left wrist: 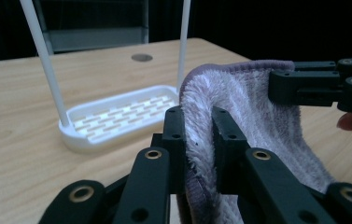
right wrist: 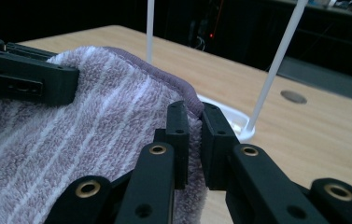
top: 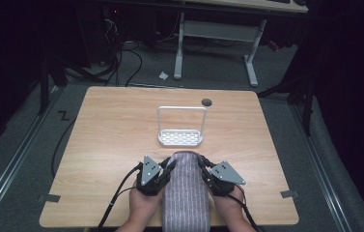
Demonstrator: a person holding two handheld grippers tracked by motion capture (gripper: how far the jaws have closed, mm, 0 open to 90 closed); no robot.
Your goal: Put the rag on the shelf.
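White rack (top: pixel 180 137) stands just beyond towel (top: pixel 186 193)

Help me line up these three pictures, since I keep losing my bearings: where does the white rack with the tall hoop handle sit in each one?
High view: the white rack stands mid-table, just beyond the towel.
Left gripper view: the rack is at upper left, behind the towel.
Right gripper view: its two thin white posts rise at upper middle and right, the base peeking out behind the towel's edge.
Shared landmark: the dark round disc on the tabletop beyond the rack.

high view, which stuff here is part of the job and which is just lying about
In use:
- striped lilac terry towel
- left gripper, shut on towel
- right gripper, shut on towel
- white plastic rack with hoop rail, likely

Lying about:
- dark round disc
- wooden table
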